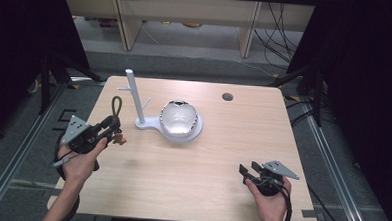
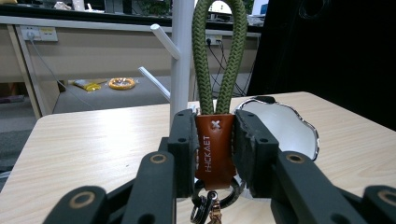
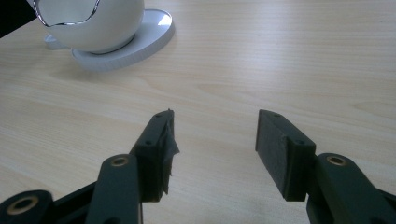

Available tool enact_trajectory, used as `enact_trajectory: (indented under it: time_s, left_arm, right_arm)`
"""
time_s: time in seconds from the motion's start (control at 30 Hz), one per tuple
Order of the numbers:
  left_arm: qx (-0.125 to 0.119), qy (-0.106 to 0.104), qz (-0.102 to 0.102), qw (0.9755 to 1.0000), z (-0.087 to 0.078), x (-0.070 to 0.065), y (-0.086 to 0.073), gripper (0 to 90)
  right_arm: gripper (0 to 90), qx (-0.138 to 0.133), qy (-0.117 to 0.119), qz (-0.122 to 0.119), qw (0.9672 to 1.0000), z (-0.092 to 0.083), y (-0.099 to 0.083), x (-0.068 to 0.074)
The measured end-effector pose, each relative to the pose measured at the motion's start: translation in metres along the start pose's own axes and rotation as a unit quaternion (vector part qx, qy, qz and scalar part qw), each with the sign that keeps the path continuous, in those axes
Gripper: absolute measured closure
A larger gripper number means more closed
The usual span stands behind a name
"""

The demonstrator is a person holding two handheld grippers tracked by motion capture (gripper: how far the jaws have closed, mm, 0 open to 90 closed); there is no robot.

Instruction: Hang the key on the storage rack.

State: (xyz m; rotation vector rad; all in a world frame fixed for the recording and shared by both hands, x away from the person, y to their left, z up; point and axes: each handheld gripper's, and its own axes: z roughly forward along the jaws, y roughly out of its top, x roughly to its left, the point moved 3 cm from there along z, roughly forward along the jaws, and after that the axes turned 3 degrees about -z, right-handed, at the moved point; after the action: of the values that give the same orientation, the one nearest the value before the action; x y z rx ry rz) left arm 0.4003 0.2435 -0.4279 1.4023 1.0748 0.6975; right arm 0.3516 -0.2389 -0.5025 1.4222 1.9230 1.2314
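A key fob with a green braided cord loop [image 2: 218, 56], a brown leather tag [image 2: 214, 149] and metal rings is clamped upright in my left gripper [image 2: 214, 147], whose pads press the tag from both sides. In the high view the left gripper [image 1: 114, 128] holds the fob [image 1: 116, 108] at the table's left, left of a white peg stand [image 1: 134, 95]. The stand's post [image 2: 182, 60] and pegs rise just behind the loop. My right gripper [image 3: 212, 140] stands open with nothing between its jaws, low over bare wood at the table's front right [image 1: 245, 173].
A white egg-shaped bowl with a shiny rim [image 1: 179, 118] sits on the stand's round base [image 1: 195, 133] at mid-table. A cable hole [image 1: 227, 97] is at the back right. Shelving and cables lie beyond the far edge. The wooden table [image 1: 195, 185] is bare in front.
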Motion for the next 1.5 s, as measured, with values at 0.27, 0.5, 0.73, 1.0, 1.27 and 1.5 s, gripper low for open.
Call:
enact_trajectory:
  time_s: [0.27,0.5,0.73,1.0,1.27,1.5]
  left_arm:
    - [0.002,0.004,-0.006,1.0,0.005,0.004,0.001,68.9]
    - [0.002,0.007,-0.01,0.9999,0.009,0.008,0.001,68.9]
    - [0.004,0.01,-0.009,0.9999,0.012,0.011,0.003,68.9]
    - [0.003,0.012,-0.008,0.9999,0.015,0.013,0.007,68.9]
    - [0.007,0.013,-0.007,0.9999,0.018,0.014,0.01,68.9]
    - [0.008,0.013,-0.009,0.9998,0.022,0.015,0.011,68.8]
  right_arm:
    - [47.9,0.001,-0.001,0.0,1.0,0.0,0.0,0.0]
    - [47.7,-0.001,-0.001,0.0,1.0,0.0,0.0,-0.001]
    - [47.5,0.003,-0.001,0.025,0.9997,-0.001,0.0,0.003]
    - [47.4,-0.002,0.001,0.002,1.0,0.0,0.0,0.0]
    - [47.2,-0.002,-0.002,0.0,1.0,0.001,0.0,-0.001]
    - [46.9,-0.002,-0.001,0.0,1.0,0.001,0.0,-0.001]
